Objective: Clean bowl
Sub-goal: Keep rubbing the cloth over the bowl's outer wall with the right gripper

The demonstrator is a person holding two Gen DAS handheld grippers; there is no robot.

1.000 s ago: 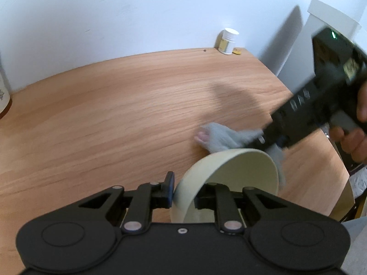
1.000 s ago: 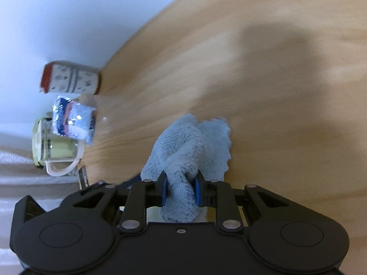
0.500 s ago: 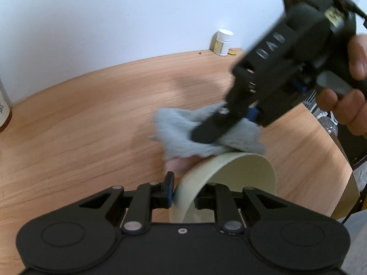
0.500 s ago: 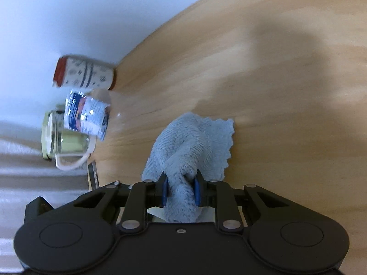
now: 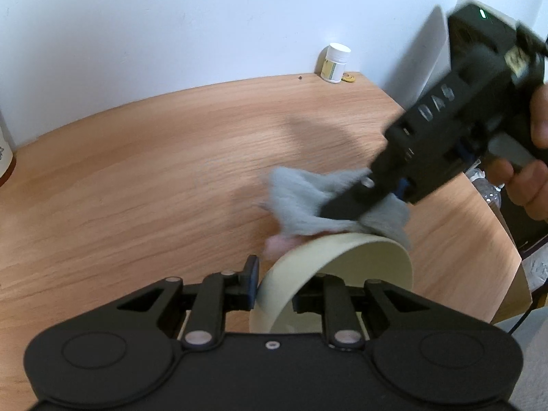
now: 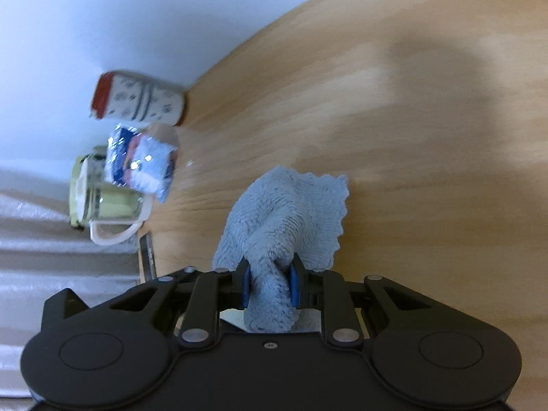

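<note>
Left claw (image 5: 274, 286) pinches the near rim of a tilted cream round bowl (image 5: 346, 267), one finger outside and one inside, above the light wooden counter (image 5: 154, 178). Right claw (image 6: 269, 282), held in a person's hand (image 5: 529, 178), grips a bunched grey-blue terry cloth (image 6: 284, 219) resting against the bowl's far rim. A small white-lidded jar (image 5: 335, 62) stands far off by the white wall.

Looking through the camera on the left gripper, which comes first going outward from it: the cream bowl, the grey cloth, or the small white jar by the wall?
1. Cream bowl: its rim is clamped in the left gripper.
2. Grey fluffy cloth: just beyond, at the bowl's far rim, held by the right gripper.
3. Small white jar: far back against the wall.
</note>
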